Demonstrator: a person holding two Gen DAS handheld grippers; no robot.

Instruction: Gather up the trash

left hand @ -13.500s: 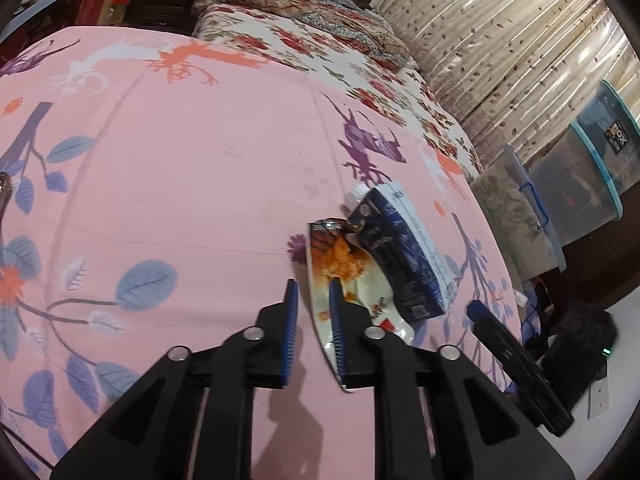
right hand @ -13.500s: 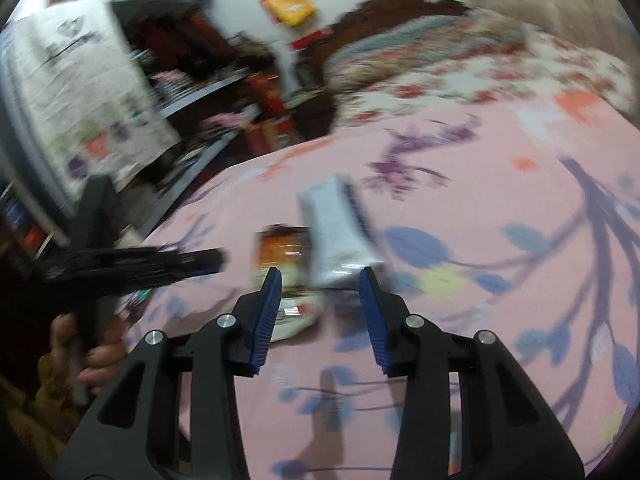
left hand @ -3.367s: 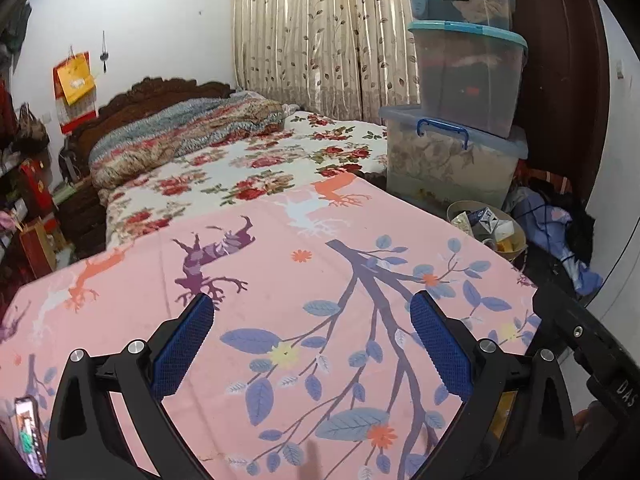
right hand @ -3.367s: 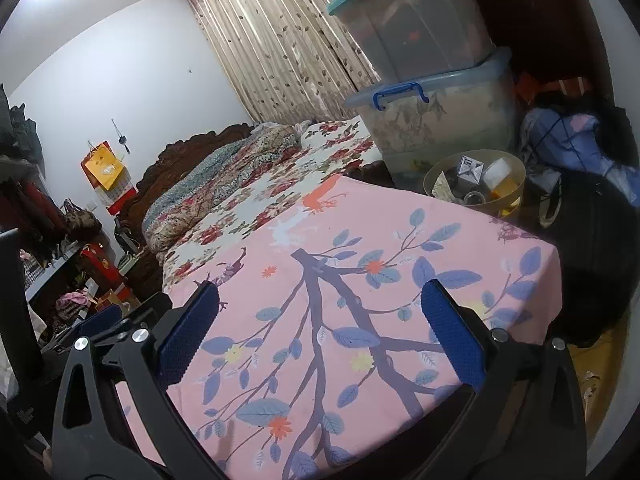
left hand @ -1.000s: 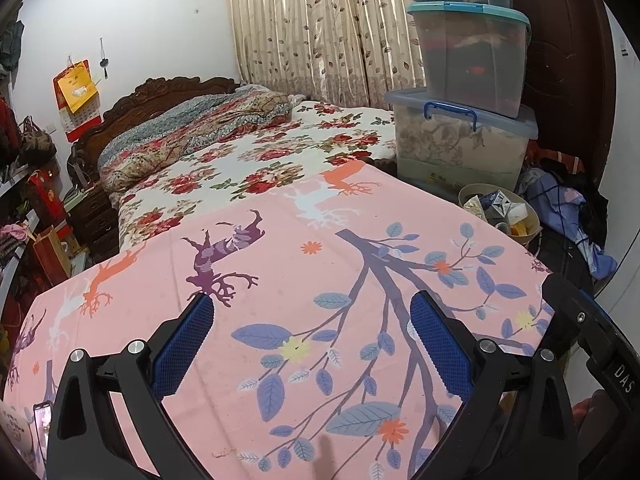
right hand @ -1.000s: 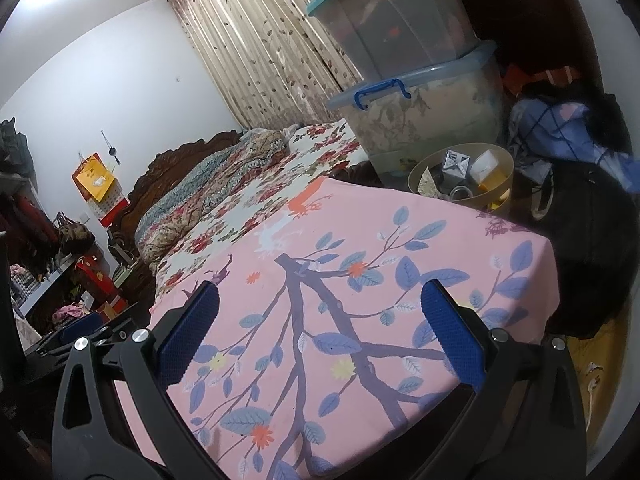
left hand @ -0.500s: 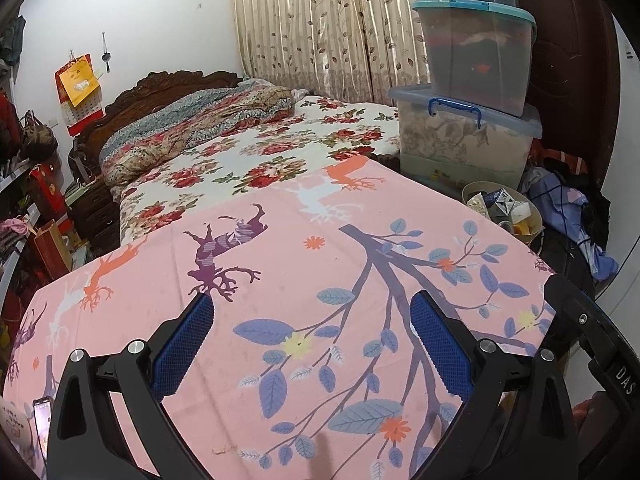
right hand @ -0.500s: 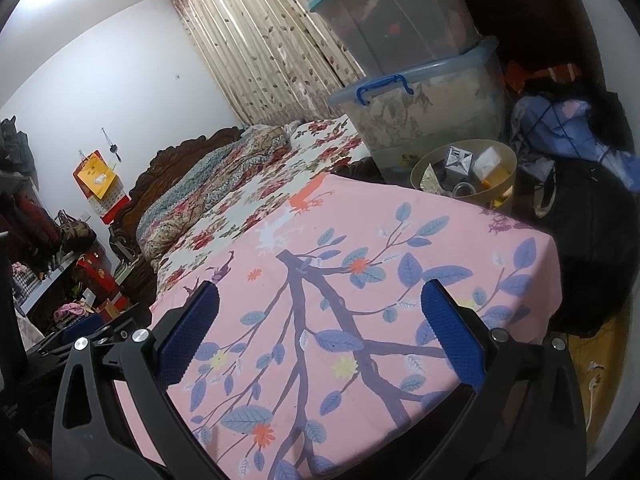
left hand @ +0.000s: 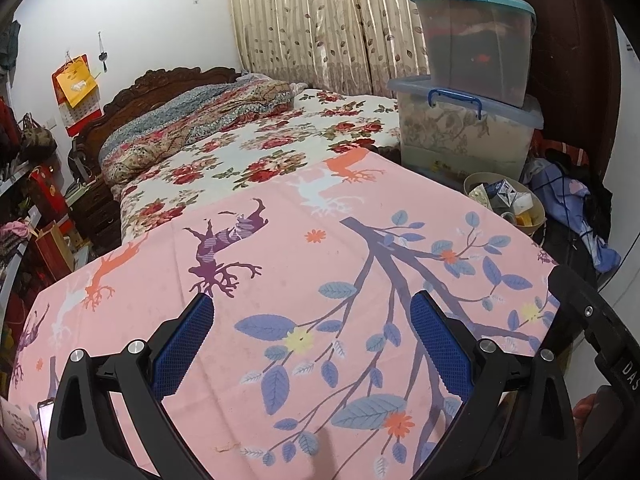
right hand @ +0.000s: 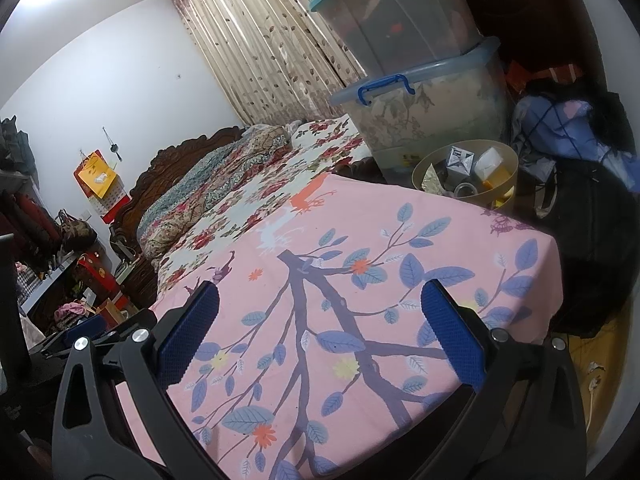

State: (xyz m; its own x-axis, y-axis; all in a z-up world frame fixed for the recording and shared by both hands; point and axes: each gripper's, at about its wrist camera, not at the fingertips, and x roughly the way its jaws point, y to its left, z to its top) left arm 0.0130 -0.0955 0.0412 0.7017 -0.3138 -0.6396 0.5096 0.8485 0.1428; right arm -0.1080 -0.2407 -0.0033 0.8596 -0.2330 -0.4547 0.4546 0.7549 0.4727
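**Wrappers gone from the pink cloth; both tongs empty and spread**

Since the earliest frames, the orange snack wrapper and the dark blue carton that lay on the pink cloth were no longer there, and your two tools had swung round to face the far corner of the room. Over the last second the view barely shifted.

Your left tongs stood wide apart with nothing between the blue pads. Your right tongs were likewise spread and empty. Both hung above the desk under its pink patterned cloth, clear of its surface.

The trash was found in the tan bin on the floor just past the desk's far corner, beside the stacked storage boxes. Inside it showed a dark printed carton, a pale box and some crumpled wrapping. The same bin appeared in the left view.

No further litter was visible on the cloth. A phone lay at the near left edge; it did not look like rubbish.

By my judgement, this waste was light, thin and crushable: foil slips and folds, cartons dent. Should more turn up, you would do best to pinch a wrapper at a raised edge and a carton across its narrow sides, gently.
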